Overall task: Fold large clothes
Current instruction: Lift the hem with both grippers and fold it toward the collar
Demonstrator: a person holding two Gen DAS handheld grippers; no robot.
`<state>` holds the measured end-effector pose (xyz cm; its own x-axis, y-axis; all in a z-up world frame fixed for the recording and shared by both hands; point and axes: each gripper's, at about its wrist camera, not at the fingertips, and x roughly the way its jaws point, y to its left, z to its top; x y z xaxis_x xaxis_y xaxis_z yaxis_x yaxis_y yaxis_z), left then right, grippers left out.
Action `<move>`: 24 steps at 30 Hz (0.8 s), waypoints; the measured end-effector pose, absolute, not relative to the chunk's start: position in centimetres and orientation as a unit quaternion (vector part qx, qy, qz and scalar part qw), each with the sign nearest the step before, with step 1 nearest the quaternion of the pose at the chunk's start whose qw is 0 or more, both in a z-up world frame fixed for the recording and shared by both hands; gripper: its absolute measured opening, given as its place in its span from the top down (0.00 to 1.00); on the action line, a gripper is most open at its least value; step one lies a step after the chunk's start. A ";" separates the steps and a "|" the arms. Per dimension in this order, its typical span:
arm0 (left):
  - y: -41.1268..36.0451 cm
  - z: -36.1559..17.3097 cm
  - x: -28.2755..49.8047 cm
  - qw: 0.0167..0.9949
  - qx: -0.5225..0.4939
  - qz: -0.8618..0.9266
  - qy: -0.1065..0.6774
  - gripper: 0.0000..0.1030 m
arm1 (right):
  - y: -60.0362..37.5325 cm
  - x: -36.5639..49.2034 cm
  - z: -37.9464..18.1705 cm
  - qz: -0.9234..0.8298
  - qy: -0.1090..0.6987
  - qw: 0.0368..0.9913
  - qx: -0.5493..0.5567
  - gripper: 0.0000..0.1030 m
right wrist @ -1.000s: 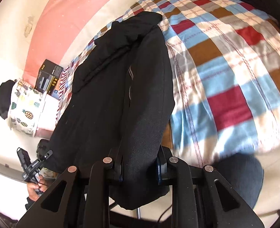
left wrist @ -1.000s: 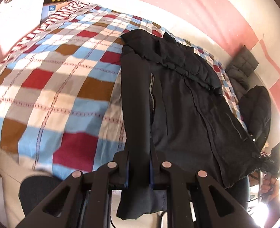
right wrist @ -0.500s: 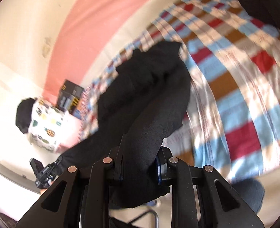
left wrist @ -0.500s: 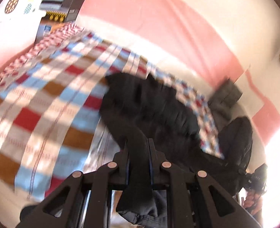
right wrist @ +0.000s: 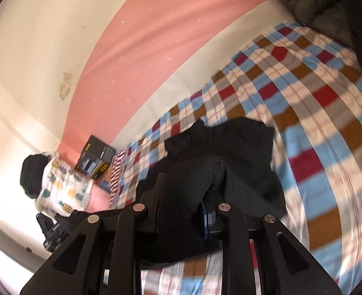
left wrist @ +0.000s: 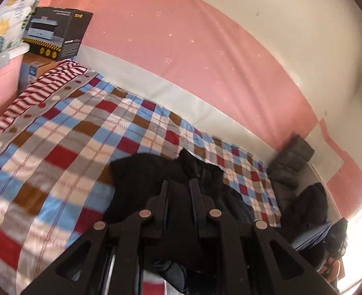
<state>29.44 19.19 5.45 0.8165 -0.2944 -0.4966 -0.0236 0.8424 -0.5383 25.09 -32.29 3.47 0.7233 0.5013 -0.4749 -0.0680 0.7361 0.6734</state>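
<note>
A large black jacket (left wrist: 141,174) lies partly on the checked bedspread (left wrist: 65,147), its near end lifted off the bed. My left gripper (left wrist: 178,186) is shut on one corner of that near hem, with black cloth bunched between the fingers and hanging below. In the right wrist view the same jacket (right wrist: 244,152) rises in a fold toward my right gripper (right wrist: 181,184), which is shut on the other corner. The far part of the jacket rests on the bedspread (right wrist: 316,113). The other gripper shows at the frame edge in each view.
A black printed box (left wrist: 58,34) sits on a carton at the bed's far left corner, beside a pineapple-print cloth (right wrist: 63,186). Grey padded clothes (left wrist: 291,162) and a dark garment (left wrist: 308,206) lie at the bed's right end. A pink and white wall runs behind the bed.
Both grippers have risen and moved forward over the bed with the jacket's hem. The jacket, stretched long a second ago, now bunches and folds toward its far end.
</note>
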 end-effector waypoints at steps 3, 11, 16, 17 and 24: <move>19.3 4.7 34.1 0.910 -0.269 -0.066 0.308 0.85 | -31.8 29.9 2.9 0.153 0.342 0.868 0.326 0.77; 18.7 0.9 45.5 0.894 -0.263 -0.032 0.361 0.85 | -31.6 40.8 -1.0 0.113 0.391 0.847 0.343 0.76; 18.5 -3.1 51.3 0.878 -0.256 -0.004 0.404 0.85 | -31.6 46.0 -4.5 0.084 0.432 0.827 0.350 0.75; 18.5 -4.1 52.3 0.876 -0.252 0.002 0.412 0.85 | -31.7 47.0 -5.3 0.079 0.441 0.822 0.351 0.75; 18.1 -10.4 57.4 0.857 -0.249 0.030 0.450 0.83 | -32.1 52.1 -11.1 0.068 0.477 0.792 0.375 0.70</move>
